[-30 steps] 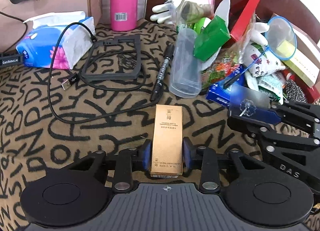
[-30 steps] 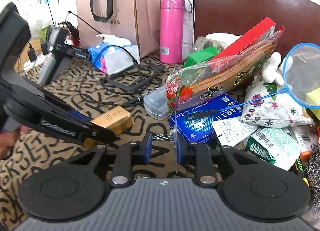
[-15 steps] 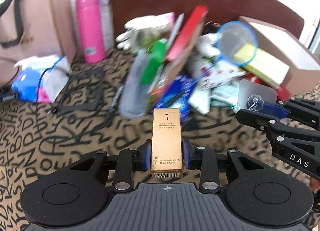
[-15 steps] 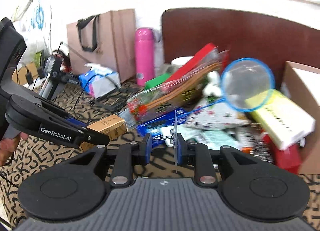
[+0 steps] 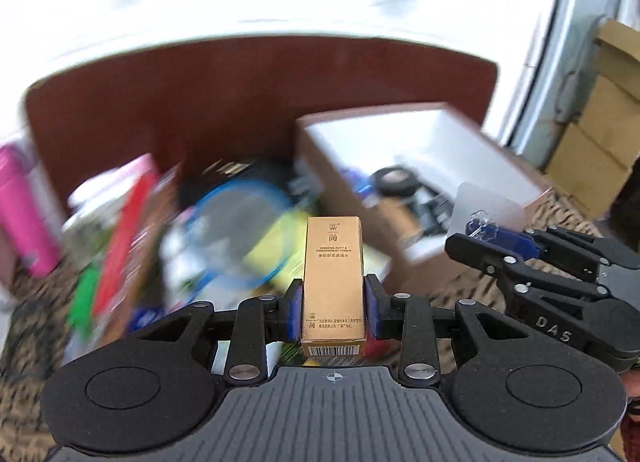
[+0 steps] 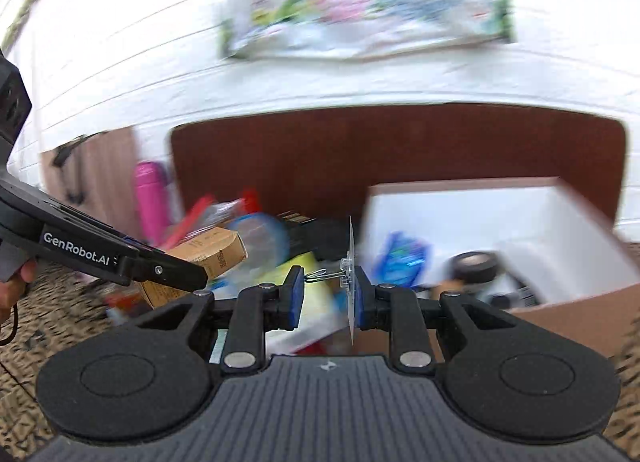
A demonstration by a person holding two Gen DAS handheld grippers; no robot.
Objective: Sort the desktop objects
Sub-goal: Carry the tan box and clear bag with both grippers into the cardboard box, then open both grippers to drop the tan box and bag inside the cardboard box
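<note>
Left gripper (image 5: 333,304): jaws closed on one upright gold carton (image 5: 333,282), held in the air above a blurred heap of objects. Right gripper (image 6: 327,298): jaws gripping one clear plastic hook plate (image 6: 351,282) edge-on, its wire hook pointing left. One open cardboard box (image 6: 576,310) lies just ahead to the right; one pink bottle (image 6: 150,197) stands far left.
</note>
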